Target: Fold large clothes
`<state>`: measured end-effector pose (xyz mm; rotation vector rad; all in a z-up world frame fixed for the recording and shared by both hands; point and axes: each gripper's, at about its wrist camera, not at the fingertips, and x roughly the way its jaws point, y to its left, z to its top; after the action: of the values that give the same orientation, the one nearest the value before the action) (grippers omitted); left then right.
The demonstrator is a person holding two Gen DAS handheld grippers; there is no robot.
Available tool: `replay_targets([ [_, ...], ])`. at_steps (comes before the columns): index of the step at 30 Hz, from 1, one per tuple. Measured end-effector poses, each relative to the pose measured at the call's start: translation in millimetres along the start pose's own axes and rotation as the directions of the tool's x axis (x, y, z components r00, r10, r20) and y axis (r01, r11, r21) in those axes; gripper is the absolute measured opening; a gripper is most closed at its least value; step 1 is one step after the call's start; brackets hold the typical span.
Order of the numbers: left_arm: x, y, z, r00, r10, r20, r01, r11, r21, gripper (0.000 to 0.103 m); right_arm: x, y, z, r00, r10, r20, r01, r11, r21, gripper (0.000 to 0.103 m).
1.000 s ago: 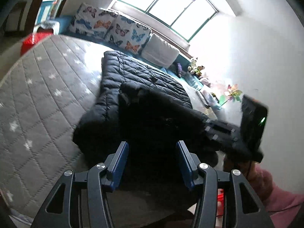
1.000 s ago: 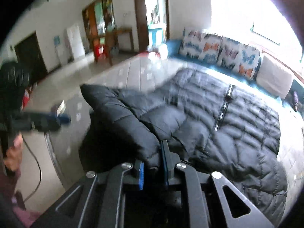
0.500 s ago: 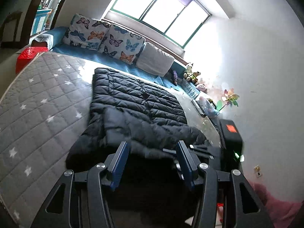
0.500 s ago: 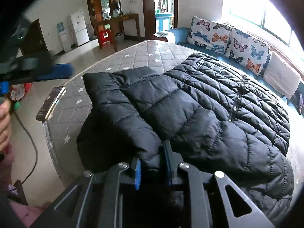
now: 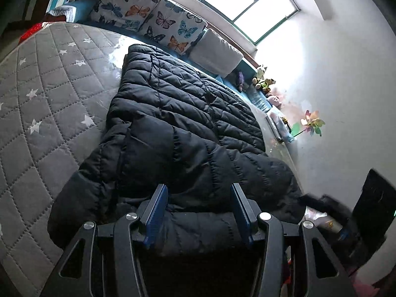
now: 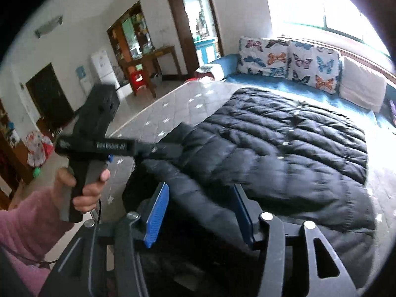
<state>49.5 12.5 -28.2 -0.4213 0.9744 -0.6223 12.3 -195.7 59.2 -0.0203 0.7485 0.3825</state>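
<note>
Left wrist view
- jacket: big black puffer jacket [image 5: 188, 128] lying on the grey star-quilted mattress [image 5: 44, 94], sleeve folded across the near end
- left gripper: the left gripper [image 5: 199, 210] has its blue pads apart, hanging over the near edge of the jacket; fabric shows between them but the pads aren't pressing on it
- right gripper, seen from here: blurry dark shape at the lower right [image 5: 329, 205], can't tell how its jaws stand from this angle
- background: butterfly cushions [image 5: 148, 12] and a plain white cushion [image 5: 215, 52] by the window, a pinwheel [image 5: 310, 123] near the wall

Right wrist view
- right gripper: the right gripper [image 6: 200, 212] has just been opening, jaws now apart; jacket fabric sits between the pads but isn't pinched
- jacket: spread out over the mattress, zipper line running away toward the cushions
- left gripper from this side: held pistol-style by a hand [image 6: 81, 185] in a pink sleeve [image 6: 27, 230], tip over the jacket's folded sleeve
- room: red stool [image 6: 138, 81] near the wooden table
</note>
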Motion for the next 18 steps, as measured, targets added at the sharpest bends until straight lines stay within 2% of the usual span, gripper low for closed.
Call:
replay_targets([
  [4,10.1,-2.8,0.5,0.996,0.09,-0.006,-0.09,0.994,0.059,0.047,-14.5,-46.1,4.4,0.992,-0.123,-0.01,0.124,0.991,0.043,0.057],
  [6,13.1,-2.7,0.1,0.994,0.112,-0.007,-0.111,0.991,0.076,0.045,-14.8,-78.8,2.0,0.973,-0.227,-0.037,0.229,0.971,0.065,0.057],
  [9,15.0,-0.5,1.1,0.992,0.123,-0.013,-0.121,0.99,0.075,0.044,-5.9,-121.4,-9.2,0.952,-0.296,-0.082,0.304,0.946,0.112,0.057],
  [11,15.6,-1.0,1.3,0.991,0.13,-0.014,-0.129,0.989,0.08,0.044,-0.2,-139.9,-18.6,0.95,-0.295,-0.1,0.307,0.939,0.153,0.057],
  [14,17.8,-2.9,1.8,0.989,0.147,-0.014,-0.146,0.985,0.09,0.044,17.8,-155.1,-31.9,0.963,-0.246,-0.111,0.264,0.942,0.206,0.058],
  [18,22.1,-3.8,2.8,0.985,0.171,-0.014,-0.169,0.981,0.097,0.041,39.3,-152.2,-44.0,0.949,-0.281,-0.142,0.303,0.939,0.164,0.058],
])
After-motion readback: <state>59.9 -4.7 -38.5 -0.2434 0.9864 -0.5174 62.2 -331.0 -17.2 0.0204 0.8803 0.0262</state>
